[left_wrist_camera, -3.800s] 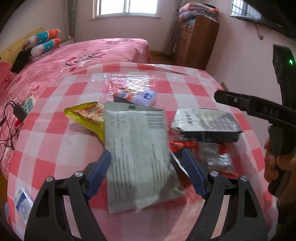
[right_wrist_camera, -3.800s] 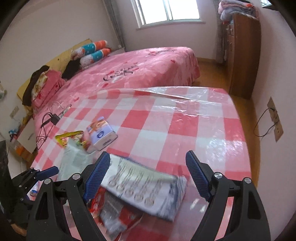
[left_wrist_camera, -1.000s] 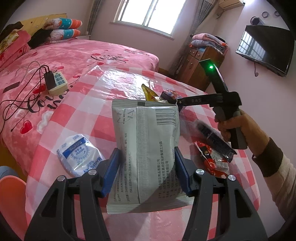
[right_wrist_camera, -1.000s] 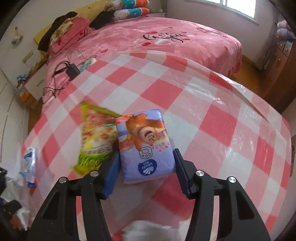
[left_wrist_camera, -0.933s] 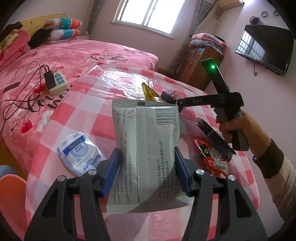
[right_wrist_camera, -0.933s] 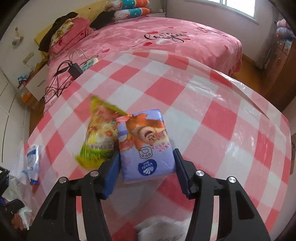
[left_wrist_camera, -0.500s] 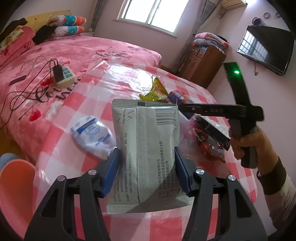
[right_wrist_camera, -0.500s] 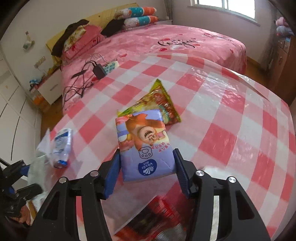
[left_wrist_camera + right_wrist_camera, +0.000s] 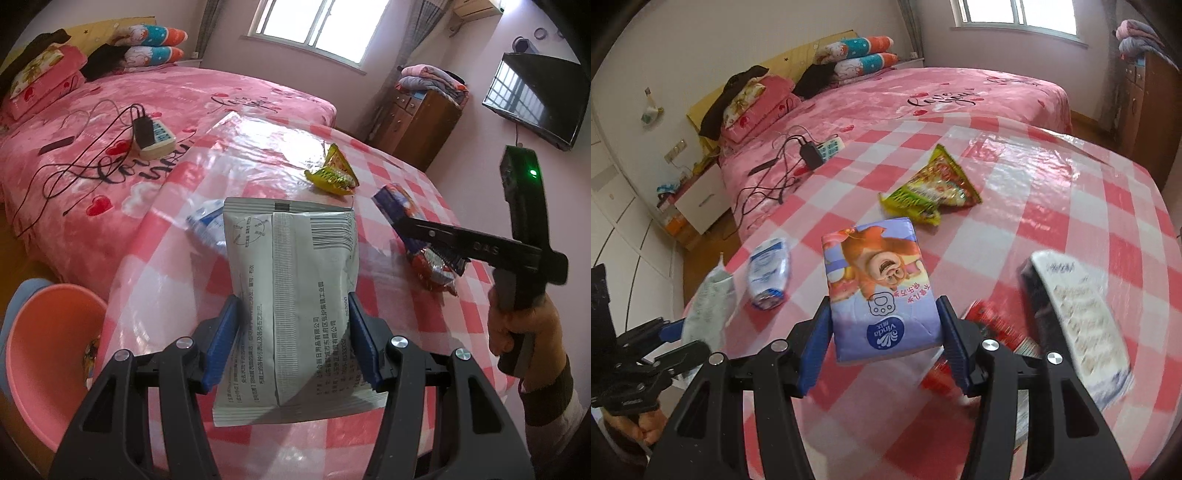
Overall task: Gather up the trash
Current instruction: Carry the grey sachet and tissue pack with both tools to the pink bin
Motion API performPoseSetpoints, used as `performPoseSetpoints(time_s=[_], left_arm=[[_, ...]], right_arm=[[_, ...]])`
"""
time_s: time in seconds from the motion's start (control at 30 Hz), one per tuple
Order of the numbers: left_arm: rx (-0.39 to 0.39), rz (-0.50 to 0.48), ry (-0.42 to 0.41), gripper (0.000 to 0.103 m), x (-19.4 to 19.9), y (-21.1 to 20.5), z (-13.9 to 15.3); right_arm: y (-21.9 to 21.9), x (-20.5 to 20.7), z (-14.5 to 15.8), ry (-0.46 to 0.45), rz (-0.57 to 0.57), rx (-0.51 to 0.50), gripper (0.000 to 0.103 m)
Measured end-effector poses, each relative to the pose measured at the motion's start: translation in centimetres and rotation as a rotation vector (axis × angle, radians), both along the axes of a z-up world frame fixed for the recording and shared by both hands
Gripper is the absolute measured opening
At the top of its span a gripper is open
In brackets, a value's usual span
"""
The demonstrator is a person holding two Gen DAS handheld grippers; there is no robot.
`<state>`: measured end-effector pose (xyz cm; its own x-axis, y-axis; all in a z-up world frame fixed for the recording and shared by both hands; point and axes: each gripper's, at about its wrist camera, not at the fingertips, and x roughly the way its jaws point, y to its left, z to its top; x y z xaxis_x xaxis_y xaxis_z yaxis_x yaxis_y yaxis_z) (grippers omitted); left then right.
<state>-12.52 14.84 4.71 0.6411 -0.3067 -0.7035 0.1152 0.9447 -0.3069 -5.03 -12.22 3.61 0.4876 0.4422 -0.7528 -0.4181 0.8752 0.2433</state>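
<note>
Checkered counter (image 9: 1052, 192) now trails both loads: left gripper (image 9: 291, 345) clamps grey pouch (image 9: 291, 295), right gripper (image 9: 884, 345) tissue pack (image 9: 879, 284), nearing pink bin (image 9: 44, 354).

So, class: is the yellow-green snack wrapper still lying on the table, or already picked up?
Still on the table: the yellow-green snack wrapper lies flat on the checked cloth, beyond the tissue pack in the right gripper.

Pale pink walls, a bright window (image 9: 317, 31) — a pink-quilted bed (image 9: 155, 99), a brown wooden cabinet (image 9: 421, 125), a wall-mounted black television (image 9: 535, 99).
</note>
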Motion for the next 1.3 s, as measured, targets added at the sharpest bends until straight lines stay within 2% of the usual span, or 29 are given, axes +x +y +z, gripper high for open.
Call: performPoseSetpoints(time_s=[0.57, 0.83, 1.03, 1.3], left_arm=[[-0.023, 0.03, 0.026, 0.059, -3.7, 3.2, -1.0], [-0.033, 0.078, 0.023, 0.059, -5.7, 5.6, -1.0], [-0.037, 0.152, 0.028, 0.059, -7.3, 8.9, -1.3], [-0.03, 0.303, 0.05, 0.059, -8.9, 14.7, -2.4]], right_arm=[[3.4, -6.7, -1.0, 0.046, 0.026, 0.112, 0.056], [6.7, -8.8, -1.5, 0.1, 0.1, 0.16, 0.056], [10.8, -10.0, -1.4, 0.136, 0.198, 0.19, 0.056], [16.4, -10.8, -1.0, 0.143, 0.312, 0.178, 0.056]])
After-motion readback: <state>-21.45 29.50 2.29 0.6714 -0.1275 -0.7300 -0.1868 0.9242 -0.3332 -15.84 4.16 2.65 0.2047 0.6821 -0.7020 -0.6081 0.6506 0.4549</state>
